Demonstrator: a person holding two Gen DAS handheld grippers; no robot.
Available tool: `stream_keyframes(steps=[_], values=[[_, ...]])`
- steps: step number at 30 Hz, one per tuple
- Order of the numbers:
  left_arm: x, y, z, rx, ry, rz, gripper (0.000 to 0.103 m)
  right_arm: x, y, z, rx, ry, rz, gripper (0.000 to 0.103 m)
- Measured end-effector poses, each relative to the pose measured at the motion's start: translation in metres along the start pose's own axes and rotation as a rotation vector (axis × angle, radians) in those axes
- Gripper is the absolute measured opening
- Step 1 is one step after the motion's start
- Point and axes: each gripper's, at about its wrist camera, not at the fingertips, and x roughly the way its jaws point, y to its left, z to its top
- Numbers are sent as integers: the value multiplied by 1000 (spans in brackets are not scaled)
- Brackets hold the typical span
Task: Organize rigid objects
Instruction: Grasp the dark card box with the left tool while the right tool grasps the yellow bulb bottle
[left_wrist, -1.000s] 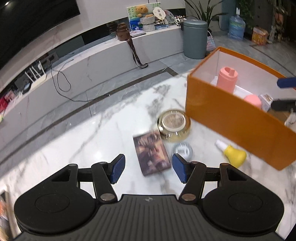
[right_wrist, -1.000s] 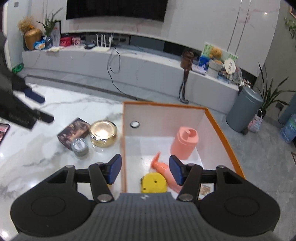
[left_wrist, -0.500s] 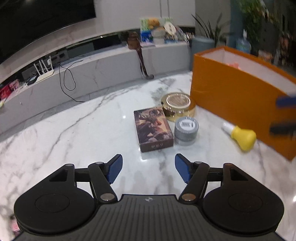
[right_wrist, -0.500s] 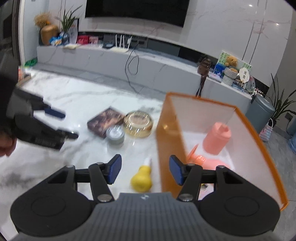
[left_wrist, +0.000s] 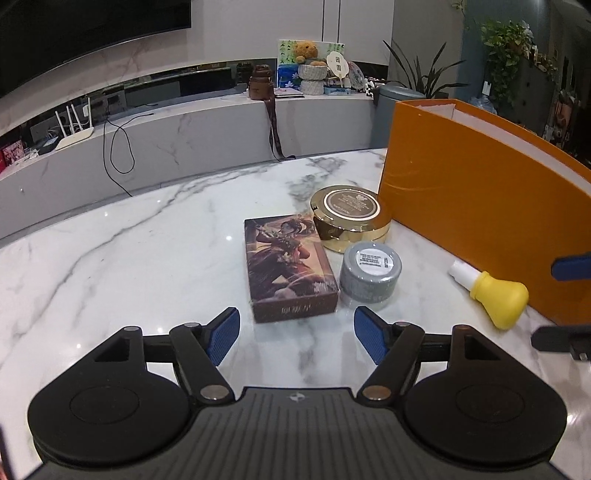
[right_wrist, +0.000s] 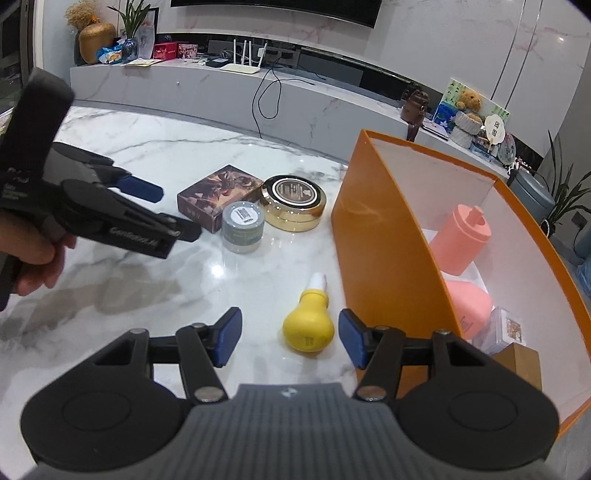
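A brown picture-printed card box lies on the marble table, with a gold round tin and a grey jar beside it. My left gripper is low, just short of the card box's near end. Its jaws are opening and hold nothing. A yellow bulb-shaped bottle lies beside the orange box. It sits between the fingers of my right gripper, whose pads stand apart from it. The left gripper also shows in the right wrist view, held by a hand.
Inside the orange box are a pink bottle, a second pink item and a small card pack. Its tall wall stands right of the yellow bottle. A marble bench with cables and ornaments runs behind the table.
Both grippers sank toward the table. The left jaws widened in front of the card box. The right gripper moved left from over the orange box to the yellow bottle.
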Motion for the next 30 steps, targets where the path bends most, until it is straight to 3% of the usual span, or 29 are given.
stream_keyframes(steps=[12,17,25,30], values=[[18,7,6,-73,-13,19,83,2,0,-1,-7,2,14,59],[18,7,5,-46,-23,-12,68,7,4,-2,-1,4,-4,67],[-5,14,-12,-92,5,19,68,30,-1,-8,130,47,-34,55],[-25,10,-24,-65,41,9,68,39,2,-12,155,52,-47,54]])
